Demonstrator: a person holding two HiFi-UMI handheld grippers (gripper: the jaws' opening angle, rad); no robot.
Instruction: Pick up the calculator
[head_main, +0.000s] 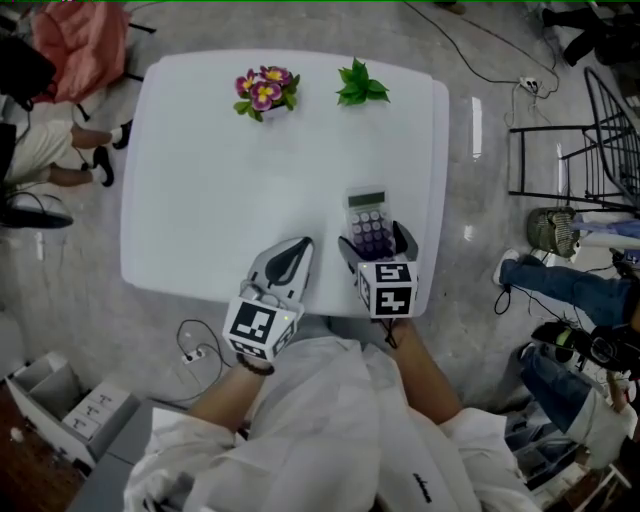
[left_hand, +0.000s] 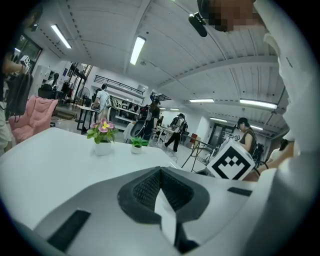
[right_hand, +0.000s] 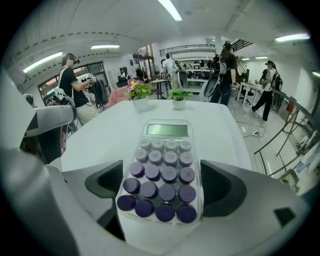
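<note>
The calculator (head_main: 367, 222), clear-cased with purple round keys and a green display, lies lengthwise between the jaws of my right gripper (head_main: 375, 240) near the front right of the white table (head_main: 200, 180). In the right gripper view both dark pads press against the long sides of the calculator (right_hand: 162, 172), display end pointing away from me; the right gripper (right_hand: 164, 185) is shut on it. My left gripper (head_main: 293, 252) hovers just left of it, jaws closed together with nothing between them. The left gripper (left_hand: 160, 192) looks across bare tabletop.
A pot of pink and yellow flowers (head_main: 266, 90) and a small green plant (head_main: 360, 85) stand at the table's far edge. The table's front edge lies close under both grippers. People sit and stand around; cables and a wire rack (head_main: 610, 140) are on the floor at right.
</note>
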